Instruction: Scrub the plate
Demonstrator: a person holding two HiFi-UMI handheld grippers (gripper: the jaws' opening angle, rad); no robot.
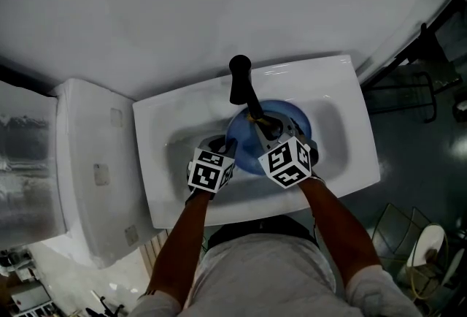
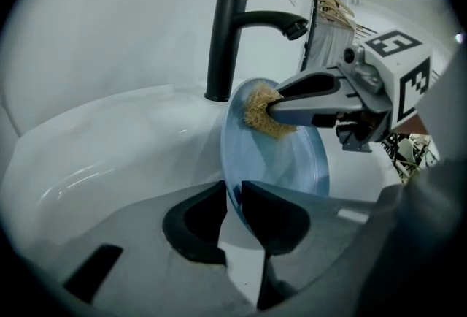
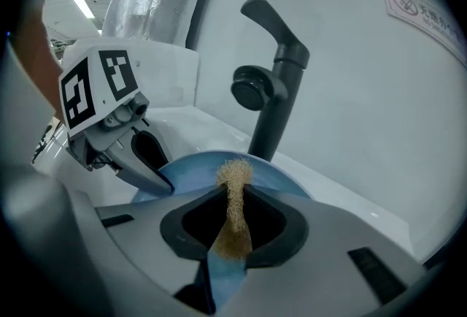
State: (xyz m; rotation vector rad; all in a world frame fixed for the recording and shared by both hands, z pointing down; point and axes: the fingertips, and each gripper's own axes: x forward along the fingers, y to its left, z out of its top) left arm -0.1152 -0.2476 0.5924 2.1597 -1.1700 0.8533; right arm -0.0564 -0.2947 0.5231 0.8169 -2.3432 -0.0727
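Two grippers are working over a white sink (image 1: 343, 134), described here from left to right. At far left, a white box-shaped fixture (image 1: 91, 162) is standing just beside the sink.

Next, my left gripper (image 2: 234, 195) is reaching down into the basin. Its jaws are clenching the lower rim of the blue plate (image 2: 288, 162), and the thin edge is sitting pinched between the dark pads (image 2: 197, 220).

At centre, I am holding the blue plate on edge inside the basin, tilted. It is standing directly below the spout of the black faucet (image 2: 219, 38), which is rising from the back rim of the sink. In the head view the plate is showing as a blue disc between the two marker cubes and the faucet base.

To the right, my right gripper (image 3: 235, 202) is coming in from the plate's far side. Its jaws are grasping a tan scrubber (image 3: 235, 188), a fibrous pad squeezed into a narrow strip between them. In the left gripper view, the scrubber is pressing against the plate's face near its upper rim. Both of my forearms (image 1: 332, 217) are extending from the lower edge of the head view toward the basin.
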